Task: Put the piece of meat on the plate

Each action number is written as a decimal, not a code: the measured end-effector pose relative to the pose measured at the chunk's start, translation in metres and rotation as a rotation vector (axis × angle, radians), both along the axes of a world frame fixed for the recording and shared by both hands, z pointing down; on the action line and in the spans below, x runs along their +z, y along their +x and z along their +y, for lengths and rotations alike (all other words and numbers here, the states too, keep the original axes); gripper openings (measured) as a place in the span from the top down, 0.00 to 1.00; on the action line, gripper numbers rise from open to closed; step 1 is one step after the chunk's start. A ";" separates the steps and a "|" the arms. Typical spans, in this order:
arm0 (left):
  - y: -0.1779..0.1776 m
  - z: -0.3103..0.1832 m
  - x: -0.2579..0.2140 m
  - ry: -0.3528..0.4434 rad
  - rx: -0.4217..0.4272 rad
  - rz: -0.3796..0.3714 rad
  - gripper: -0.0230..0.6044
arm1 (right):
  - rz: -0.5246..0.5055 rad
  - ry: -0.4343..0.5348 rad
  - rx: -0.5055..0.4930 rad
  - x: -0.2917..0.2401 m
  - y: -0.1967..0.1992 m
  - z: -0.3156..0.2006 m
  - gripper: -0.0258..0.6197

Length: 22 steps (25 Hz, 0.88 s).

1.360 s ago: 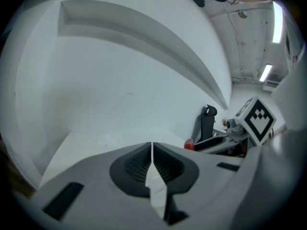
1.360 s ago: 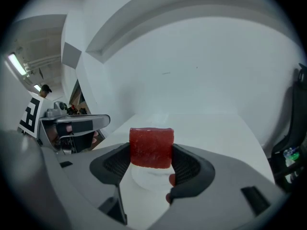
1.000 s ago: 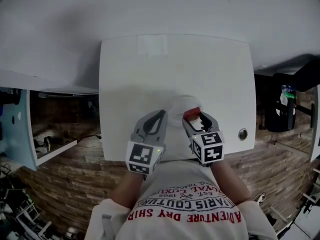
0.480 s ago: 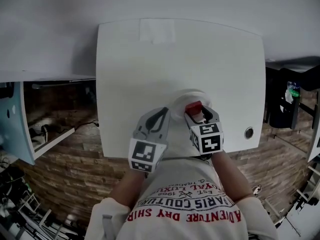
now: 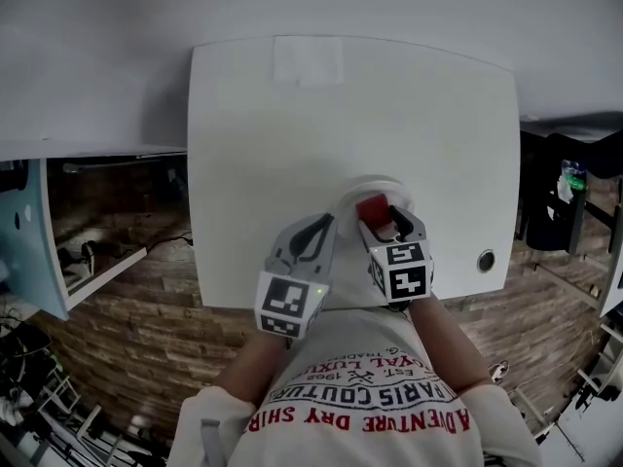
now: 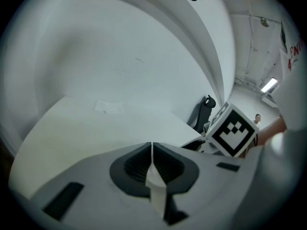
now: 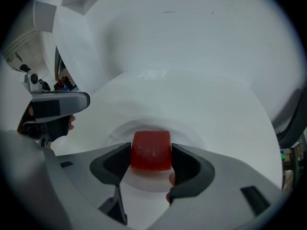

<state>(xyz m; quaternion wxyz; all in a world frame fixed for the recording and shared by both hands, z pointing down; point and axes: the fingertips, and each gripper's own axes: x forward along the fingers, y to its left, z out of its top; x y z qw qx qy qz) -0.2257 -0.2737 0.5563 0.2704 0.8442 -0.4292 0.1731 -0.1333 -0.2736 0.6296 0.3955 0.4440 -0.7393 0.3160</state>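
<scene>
Moved forward from the plate's near edge, the right tool (image 5: 382,220) now holds the red piece of meat (image 5: 371,208) over the white plate (image 5: 375,184) on the table (image 5: 292,115), seen from the head view. The left tool (image 5: 317,230) is just beside it. Left gripper view: jaws together, nothing between them. Only the right gripper view shows both jaws pressed against the meat's sides.

Dim, flat light (soft shadows only), with fisheye-warped, dark-vignetted edges.
</scene>
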 end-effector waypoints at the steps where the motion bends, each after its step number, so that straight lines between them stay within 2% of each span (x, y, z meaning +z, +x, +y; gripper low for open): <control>1: 0.000 0.000 0.001 -0.002 0.000 0.000 0.94 | -0.002 0.003 0.006 0.000 0.000 0.000 0.54; 8: 0.005 -0.001 -0.008 0.009 -0.002 0.006 0.94 | -0.021 0.039 0.052 -0.005 0.002 0.001 0.54; 13: 0.010 -0.006 -0.027 0.041 -0.016 0.025 0.94 | -0.107 0.114 0.102 -0.041 0.013 -0.005 0.55; 17: 0.014 -0.007 -0.049 0.080 -0.023 0.035 0.94 | -0.127 0.237 0.163 -0.084 0.033 -0.017 0.87; 19: 0.018 -0.006 -0.062 0.103 -0.023 0.036 0.94 | -0.136 0.296 0.157 -0.103 0.037 -0.019 0.93; 22: 0.026 -0.006 -0.085 0.152 -0.024 0.038 0.94 | -0.162 0.388 0.116 -0.132 0.038 -0.019 0.94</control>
